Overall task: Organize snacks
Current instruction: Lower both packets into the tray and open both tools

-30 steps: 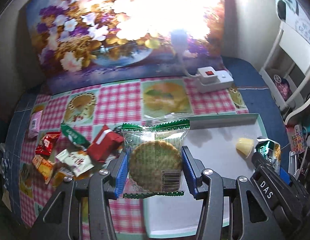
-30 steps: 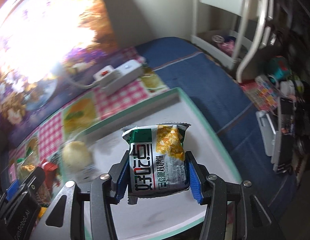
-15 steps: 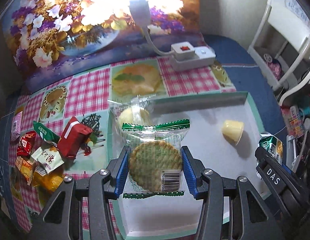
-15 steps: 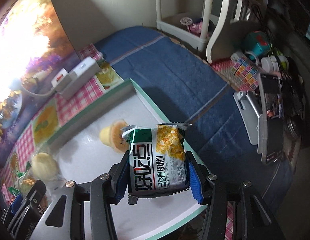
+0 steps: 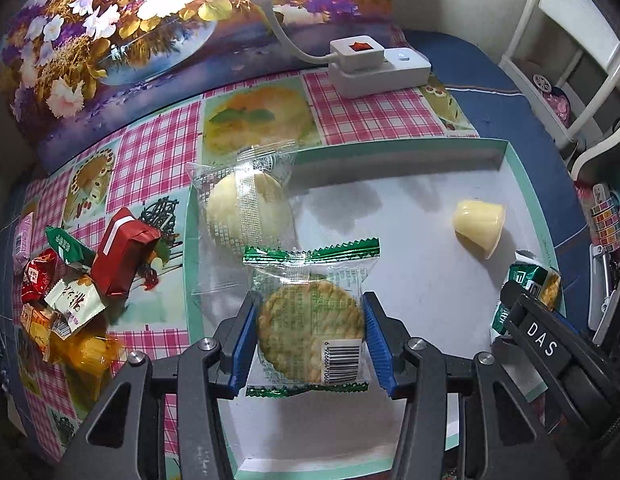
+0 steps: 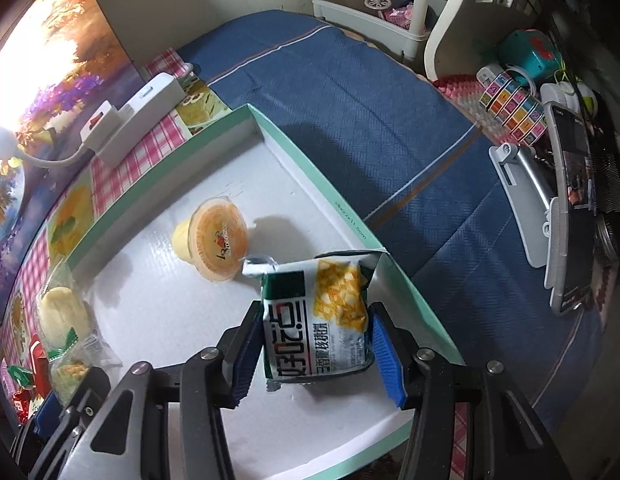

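Snacks are in both our tongs: the left tongs (image 5: pixel 310 332) pinch a clear-wrapped round cracker (image 5: pixel 310 334) by its two sides, and the right tongs (image 6: pixel 316 344) pinch a green corn-snack packet (image 6: pixel 316 316) the same way. Both packets hang above the white floor of the green-rimmed tray (image 5: pixel 410 276), so we judge the coming move is downward. Farther out lie a jelly cup (image 6: pixel 216 238), a pale wrapped cake (image 5: pixel 248 212), and loose sweets (image 5: pixel 70 296) on the checked surface (image 5: pixel 370 114).
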Motion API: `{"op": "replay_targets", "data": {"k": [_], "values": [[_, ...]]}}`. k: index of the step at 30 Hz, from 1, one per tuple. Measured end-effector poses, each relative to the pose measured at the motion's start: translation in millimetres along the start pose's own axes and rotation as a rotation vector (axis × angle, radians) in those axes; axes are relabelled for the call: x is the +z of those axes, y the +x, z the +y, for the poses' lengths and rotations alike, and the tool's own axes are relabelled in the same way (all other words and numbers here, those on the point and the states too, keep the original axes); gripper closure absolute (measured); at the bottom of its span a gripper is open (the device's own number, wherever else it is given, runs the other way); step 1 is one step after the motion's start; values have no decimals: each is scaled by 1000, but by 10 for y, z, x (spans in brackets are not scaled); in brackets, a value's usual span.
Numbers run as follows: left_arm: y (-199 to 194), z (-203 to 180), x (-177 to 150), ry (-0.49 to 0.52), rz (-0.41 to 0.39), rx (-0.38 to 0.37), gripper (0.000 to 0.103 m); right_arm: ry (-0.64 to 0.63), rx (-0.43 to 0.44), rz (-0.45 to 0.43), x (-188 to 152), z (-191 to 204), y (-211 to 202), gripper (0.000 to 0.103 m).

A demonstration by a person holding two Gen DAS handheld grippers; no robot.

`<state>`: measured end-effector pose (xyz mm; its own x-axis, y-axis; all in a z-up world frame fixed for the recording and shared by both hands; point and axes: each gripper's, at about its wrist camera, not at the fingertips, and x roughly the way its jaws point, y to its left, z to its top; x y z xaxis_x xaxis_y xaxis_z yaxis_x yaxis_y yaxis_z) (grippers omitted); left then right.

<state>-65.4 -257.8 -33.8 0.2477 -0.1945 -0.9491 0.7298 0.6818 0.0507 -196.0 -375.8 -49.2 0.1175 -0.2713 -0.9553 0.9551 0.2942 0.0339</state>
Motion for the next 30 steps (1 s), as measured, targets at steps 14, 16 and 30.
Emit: {"op": "replay_targets", "data": {"k": [14,16,30], "values": [[-42,35,-9,-14,-9,-4,43,-11,18,-11,41,-32,-63,40],[-57,59,-8,-23,-14,-4,42,-8,20,-15,56,-45,-82,40],[-41,254,16,-117,-34,22,9,-56,40,-58,78,48,-182,7]]}}
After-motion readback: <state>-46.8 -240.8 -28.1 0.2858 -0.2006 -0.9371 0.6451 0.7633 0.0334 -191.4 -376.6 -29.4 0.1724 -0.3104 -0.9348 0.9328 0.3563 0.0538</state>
